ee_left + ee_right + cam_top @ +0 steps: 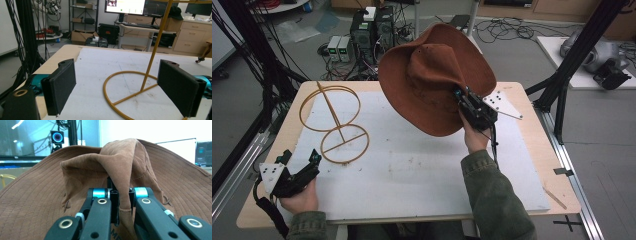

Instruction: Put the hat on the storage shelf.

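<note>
Brown hat (432,80) is held up in the air above the far middle of the table (532,140), tilted, crown facing the camera in the high view. A fold of the crown is pinched by the right gripper (460,95); in the right gripper view the jaws are closed tight on the fabric (125,202). Gold wire stand (334,120) is seen upright on the white mat (412,170), left of the hat, well apart. Left gripper (302,161) is held low near the stand's base ring (125,97), jaws spread wide, nothing between them.
</note>
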The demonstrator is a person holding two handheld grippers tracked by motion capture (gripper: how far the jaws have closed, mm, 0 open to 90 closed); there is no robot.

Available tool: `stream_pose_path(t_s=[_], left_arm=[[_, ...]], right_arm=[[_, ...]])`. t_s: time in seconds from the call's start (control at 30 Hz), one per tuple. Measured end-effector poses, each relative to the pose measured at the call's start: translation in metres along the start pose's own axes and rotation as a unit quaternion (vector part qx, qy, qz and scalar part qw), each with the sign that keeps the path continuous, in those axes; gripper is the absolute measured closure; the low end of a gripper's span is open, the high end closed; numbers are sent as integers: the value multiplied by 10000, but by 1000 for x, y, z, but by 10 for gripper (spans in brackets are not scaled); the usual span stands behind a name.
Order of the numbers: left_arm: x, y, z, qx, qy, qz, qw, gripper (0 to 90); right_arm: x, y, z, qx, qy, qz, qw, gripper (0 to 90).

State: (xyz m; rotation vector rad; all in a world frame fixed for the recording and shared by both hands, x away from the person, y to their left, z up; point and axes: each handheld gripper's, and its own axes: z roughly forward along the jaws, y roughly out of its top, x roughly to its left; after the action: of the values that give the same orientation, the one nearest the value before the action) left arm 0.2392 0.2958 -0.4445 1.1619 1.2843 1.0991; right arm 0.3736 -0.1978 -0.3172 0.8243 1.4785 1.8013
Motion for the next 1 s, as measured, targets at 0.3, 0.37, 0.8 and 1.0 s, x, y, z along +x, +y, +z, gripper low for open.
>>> stream_pose_path(t_s=[0.3,0.37,0.8,1.0], left_arm=[[0,0,0,-11,-21,-1,10000,157],[0,-1,1,-8,-27,-10,10000,157],[2,-1,1,0,-15,-51,10000,157],[2,-2,1,11,-43,-34,10000,158]], right_arm=[[23,12,17,-126,274,-18,9995,887],[29,14,20,-160,343,-1,9993,887],[64,27,43,-271,787,25,9965,887],[80,29,54,-342,984,87,9945,887]])
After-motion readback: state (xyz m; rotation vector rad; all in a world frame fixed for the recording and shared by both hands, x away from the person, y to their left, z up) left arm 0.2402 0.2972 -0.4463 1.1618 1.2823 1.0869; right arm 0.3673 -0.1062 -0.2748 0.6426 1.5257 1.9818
